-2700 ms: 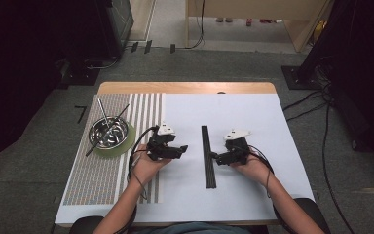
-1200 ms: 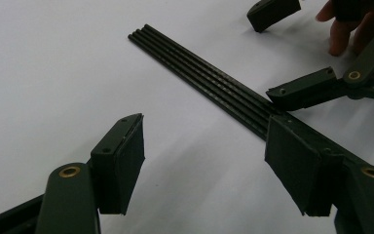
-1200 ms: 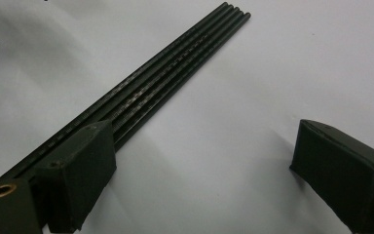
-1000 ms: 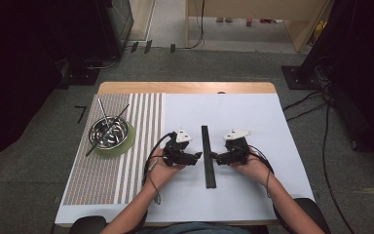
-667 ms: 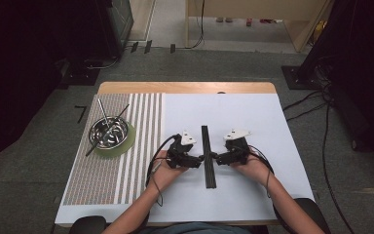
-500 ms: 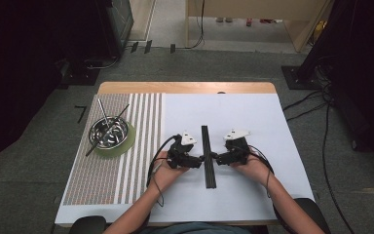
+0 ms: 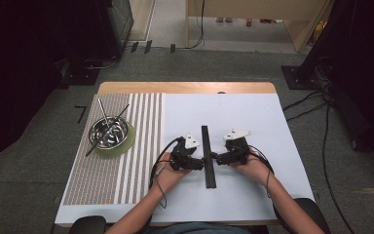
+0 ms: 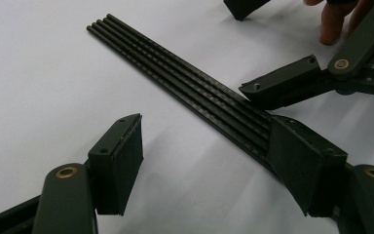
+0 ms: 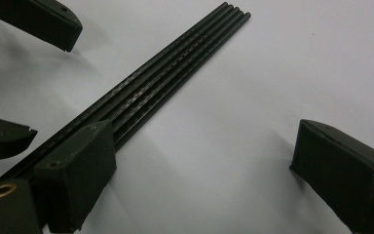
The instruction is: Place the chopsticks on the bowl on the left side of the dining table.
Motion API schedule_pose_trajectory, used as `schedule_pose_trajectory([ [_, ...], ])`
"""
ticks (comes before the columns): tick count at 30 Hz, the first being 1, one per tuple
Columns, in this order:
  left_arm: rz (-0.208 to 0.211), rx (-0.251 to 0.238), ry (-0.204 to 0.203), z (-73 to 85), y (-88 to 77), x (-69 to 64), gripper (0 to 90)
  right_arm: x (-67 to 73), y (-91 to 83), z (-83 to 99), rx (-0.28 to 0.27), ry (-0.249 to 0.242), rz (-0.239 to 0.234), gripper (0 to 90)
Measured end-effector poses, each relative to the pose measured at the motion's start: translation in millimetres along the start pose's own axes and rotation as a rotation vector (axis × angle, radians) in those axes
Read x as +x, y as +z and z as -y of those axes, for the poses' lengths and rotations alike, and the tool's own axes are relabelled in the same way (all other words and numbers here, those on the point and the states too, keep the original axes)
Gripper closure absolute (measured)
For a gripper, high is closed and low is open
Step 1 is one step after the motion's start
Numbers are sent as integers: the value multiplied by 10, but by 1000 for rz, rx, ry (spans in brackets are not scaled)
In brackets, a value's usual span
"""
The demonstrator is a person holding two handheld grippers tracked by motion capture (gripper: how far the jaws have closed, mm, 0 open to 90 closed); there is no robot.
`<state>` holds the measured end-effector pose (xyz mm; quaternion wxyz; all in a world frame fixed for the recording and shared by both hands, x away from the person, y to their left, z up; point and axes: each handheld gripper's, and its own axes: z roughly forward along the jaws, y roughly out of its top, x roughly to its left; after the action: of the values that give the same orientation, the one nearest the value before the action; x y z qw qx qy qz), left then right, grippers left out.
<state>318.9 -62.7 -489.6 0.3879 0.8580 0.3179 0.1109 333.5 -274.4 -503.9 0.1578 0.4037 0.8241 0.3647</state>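
A flat row of several thin black rods (image 7: pixel 207 157) lies lengthways on the white sheet (image 7: pixel 253 122) at the table's middle. My left gripper (image 7: pixel 200 162) stands open at the rods' left side, my right gripper (image 7: pixel 215 157) open at their right side, facing each other across the row. In the left gripper view the rods (image 8: pixel 185 80) run past the inside of the right-hand jaw, and my left gripper (image 8: pixel 209 170) holds nothing. In the right gripper view the rods (image 9: pixel 175 63) pass beside the left-hand jaw of my open right gripper (image 9: pixel 209 175).
A steel bowl (image 7: pixel 108 132) with thin sticks in it sits on a green disc on the striped mat (image 7: pixel 141 146) at the left. The table's wooden far edge (image 7: pixel 185 87) lies beyond the sheet.
My left gripper has moved right across the sheet, from well left of the rods to right beside them. The right gripper and the rods have stayed put.
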Motion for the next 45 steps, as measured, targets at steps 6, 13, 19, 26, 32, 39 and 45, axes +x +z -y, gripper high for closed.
schedule_pose_trajectory([
  [6,1,5,6,9,21,-19,302,0,0,0,0,0,0,83],
  [13,6,5,5,17,36,-15,301,0,0,0,1,0,0,83],
  [19,7,4,7,17,44,-28,302,0,0,0,0,0,0,83],
  [26,7,5,9,21,45,-37,308,0,-1,0,2,0,0,83],
  [32,19,4,-14,25,45,-33,346,0,-1,0,2,0,0,83],
  [39,21,7,-16,28,32,-32,396,0,-1,0,1,0,0,83],
  [45,15,9,-4,31,23,-39,445,0,-1,0,1,0,-1,83],
])
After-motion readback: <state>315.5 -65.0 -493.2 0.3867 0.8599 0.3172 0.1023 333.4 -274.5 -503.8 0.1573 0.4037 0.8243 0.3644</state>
